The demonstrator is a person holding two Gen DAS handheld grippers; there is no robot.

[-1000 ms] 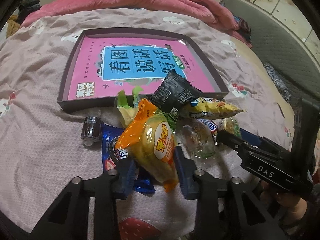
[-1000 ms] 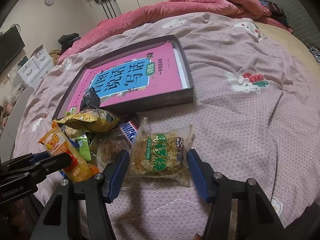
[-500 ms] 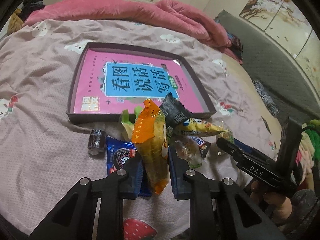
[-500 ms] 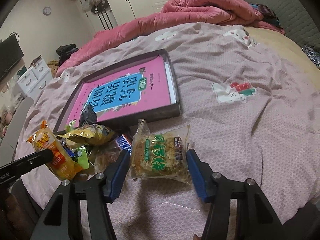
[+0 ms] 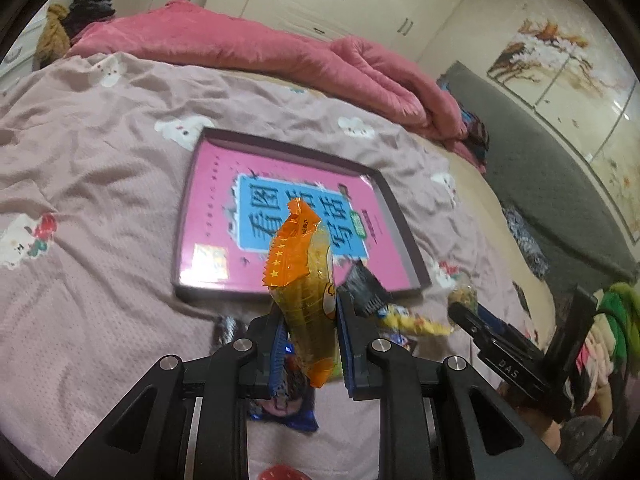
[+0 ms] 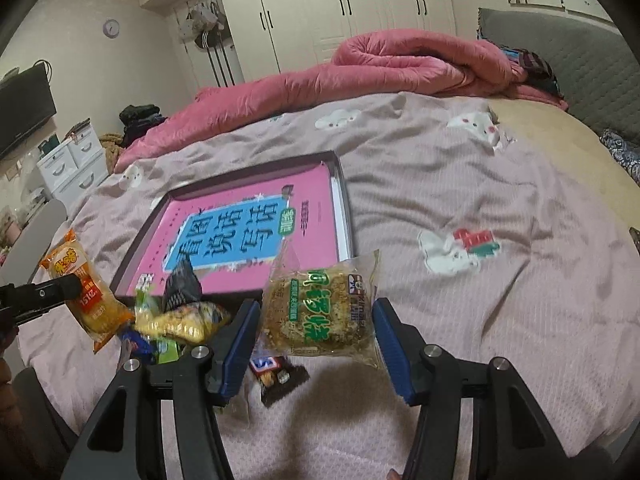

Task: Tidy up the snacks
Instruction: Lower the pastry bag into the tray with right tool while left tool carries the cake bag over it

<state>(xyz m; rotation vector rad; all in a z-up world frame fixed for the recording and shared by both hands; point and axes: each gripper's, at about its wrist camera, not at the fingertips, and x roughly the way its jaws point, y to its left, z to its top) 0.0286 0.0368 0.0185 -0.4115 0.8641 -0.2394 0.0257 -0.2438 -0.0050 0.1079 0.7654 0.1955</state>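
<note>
A: What do you have, biggest first?

B: The bed (image 6: pixel 500 208), under a mauve cartoon-print cover, with a rolled pink quilt (image 6: pixel 400 60) along its far side. My landmark is the shallow dark tray (image 5: pixel 404 236) in the middle of the bed; a pink book (image 5: pixel 280 216) with a blue title panel fills it.

A: And the snacks?

B: A loose pile lies just off the tray's near edge: a yellow packet (image 6: pixel 184 320), a black wrapper (image 6: pixel 182 288) leaning on the rim, and a small dark bar (image 6: pixel 276 372) nearest me.

A: Grippers?

B: My right gripper (image 6: pixel 316 344) is clamped on the clear green-lettered cake packet (image 6: pixel 320 308), raised off the bed by the tray's near right corner. My left gripper (image 5: pixel 310 340) is squeezing the orange bread packet (image 5: pixel 308 288) upright, its top in front of the tray's near edge. A blue cookie wrapper (image 5: pixel 292 412) lies under it.
</note>
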